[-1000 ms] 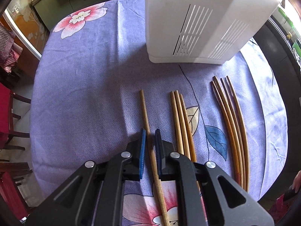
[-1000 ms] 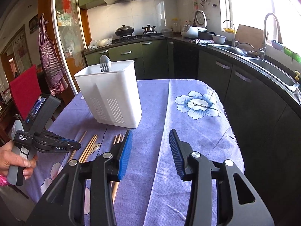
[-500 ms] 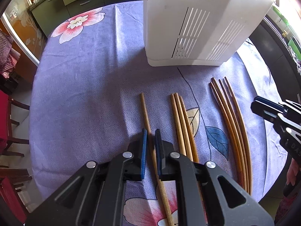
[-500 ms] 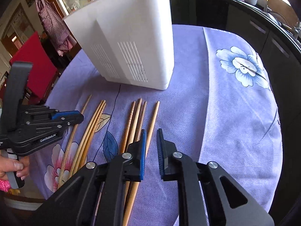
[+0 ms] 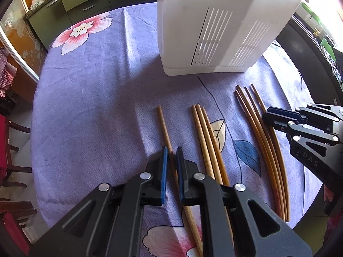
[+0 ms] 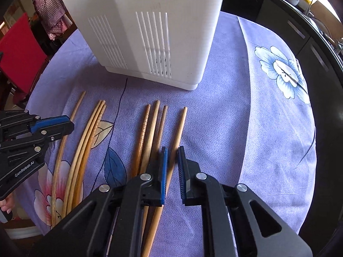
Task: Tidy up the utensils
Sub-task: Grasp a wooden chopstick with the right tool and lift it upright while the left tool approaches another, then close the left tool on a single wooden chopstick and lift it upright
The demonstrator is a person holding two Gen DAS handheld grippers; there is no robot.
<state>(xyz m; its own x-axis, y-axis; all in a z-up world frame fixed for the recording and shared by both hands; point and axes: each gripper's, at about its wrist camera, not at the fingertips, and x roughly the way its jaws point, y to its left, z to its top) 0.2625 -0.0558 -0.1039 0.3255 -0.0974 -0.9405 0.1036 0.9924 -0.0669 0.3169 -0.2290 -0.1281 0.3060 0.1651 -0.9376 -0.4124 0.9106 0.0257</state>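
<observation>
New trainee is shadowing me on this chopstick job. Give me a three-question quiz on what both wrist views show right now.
1. True or false: the white holder lies on its side.
2. The left gripper straddles: A) the lone chopstick, B) the trio.
3. Fill in: the right gripper straddles the ____most chopstick.

Key: 1 false, it stands upright. 2 A. 3 right.
</observation>
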